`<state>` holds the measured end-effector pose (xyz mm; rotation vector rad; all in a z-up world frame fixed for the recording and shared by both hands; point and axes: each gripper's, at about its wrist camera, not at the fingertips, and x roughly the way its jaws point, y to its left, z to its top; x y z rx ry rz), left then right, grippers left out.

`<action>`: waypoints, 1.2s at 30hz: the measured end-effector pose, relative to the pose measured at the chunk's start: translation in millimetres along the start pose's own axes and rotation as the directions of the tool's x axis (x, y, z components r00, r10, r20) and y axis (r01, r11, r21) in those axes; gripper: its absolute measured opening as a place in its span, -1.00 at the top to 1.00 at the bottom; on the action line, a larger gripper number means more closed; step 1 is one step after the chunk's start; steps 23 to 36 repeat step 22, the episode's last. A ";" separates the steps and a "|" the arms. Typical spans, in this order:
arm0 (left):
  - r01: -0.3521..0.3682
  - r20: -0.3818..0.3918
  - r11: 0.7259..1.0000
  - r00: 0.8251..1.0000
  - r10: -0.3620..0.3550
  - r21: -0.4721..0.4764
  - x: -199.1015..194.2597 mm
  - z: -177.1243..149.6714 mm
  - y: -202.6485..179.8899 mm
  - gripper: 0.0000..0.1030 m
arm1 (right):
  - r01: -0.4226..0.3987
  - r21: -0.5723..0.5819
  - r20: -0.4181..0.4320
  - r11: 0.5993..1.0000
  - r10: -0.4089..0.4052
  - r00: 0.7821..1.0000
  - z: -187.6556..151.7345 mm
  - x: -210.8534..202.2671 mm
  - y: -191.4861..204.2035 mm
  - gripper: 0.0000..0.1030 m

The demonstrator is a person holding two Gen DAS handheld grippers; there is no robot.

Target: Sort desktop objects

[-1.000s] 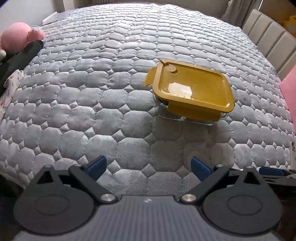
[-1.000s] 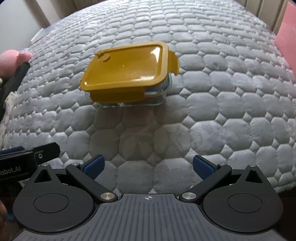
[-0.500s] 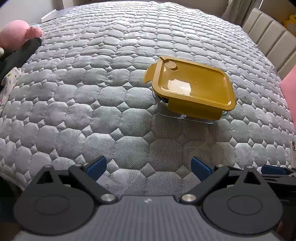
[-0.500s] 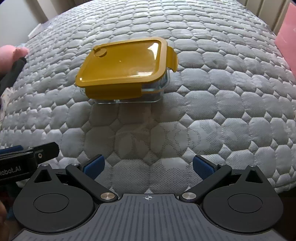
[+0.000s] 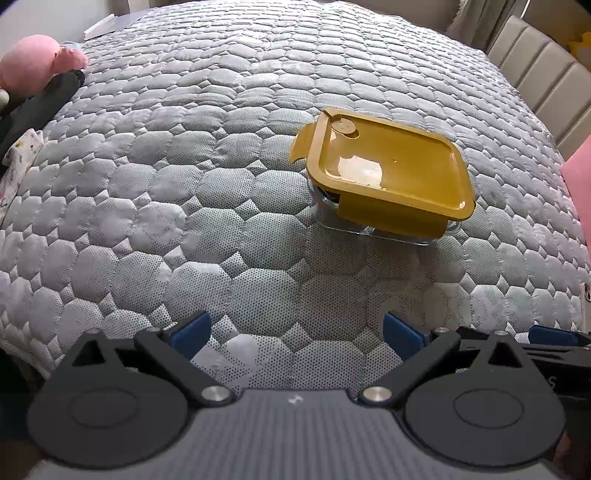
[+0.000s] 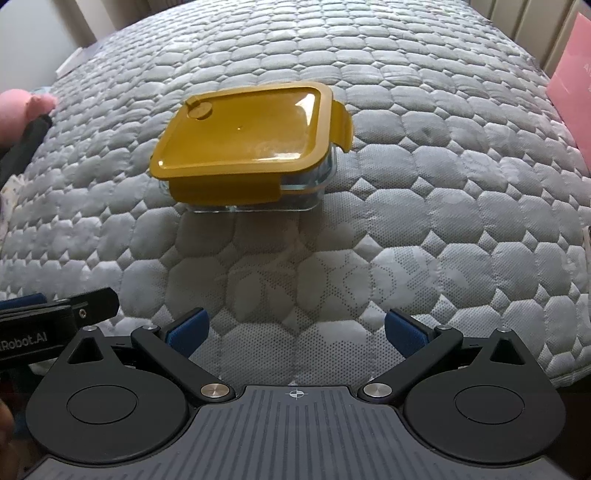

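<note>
A clear glass food container with a mustard-yellow clip lid (image 5: 388, 177) (image 6: 251, 147) rests on a grey quilted bed cover (image 5: 184, 184) (image 6: 424, 184). One side flap of the lid sticks out unlatched; the near flap is folded down. My left gripper (image 5: 295, 330) is open over the bed's near edge, with the container ahead and to the right. My right gripper (image 6: 295, 326) is also open and holds nothing, the container lying ahead and slightly left. The left gripper's body (image 6: 55, 325) shows at the lower left of the right wrist view.
A pink plush toy (image 5: 33, 66) and dark fabric (image 5: 40, 103) lie at the bed's left edge. A beige padded headboard (image 5: 535, 74) stands at the right, with a pink object (image 6: 572, 96) beside it. White papers (image 5: 99, 27) lie at the far left corner.
Both grippers have crept forward toward the container, which now looks larger and closer in each view. Both stay open.
</note>
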<state>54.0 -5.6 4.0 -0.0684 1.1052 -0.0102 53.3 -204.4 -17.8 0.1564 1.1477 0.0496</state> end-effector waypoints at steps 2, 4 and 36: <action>-0.002 0.001 1.000 1.000 0.002 0.000 -0.1 -0.1 0.0 -0.95 | 0.001 -0.001 0.000 1.000 -0.001 1.000 -0.2 0.0 0.1 -1.00; -0.003 0.001 1.000 1.000 0.003 0.002 0.4 0.4 0.3 -0.95 | 0.000 -0.002 0.000 1.000 0.000 1.000 -0.1 0.0 0.0 -1.00; -0.001 0.003 1.000 1.000 0.001 0.022 2.5 -1.2 -2.9 -0.95 | -0.014 0.004 -0.018 1.000 0.014 1.000 -0.5 3.7 -2.2 -1.00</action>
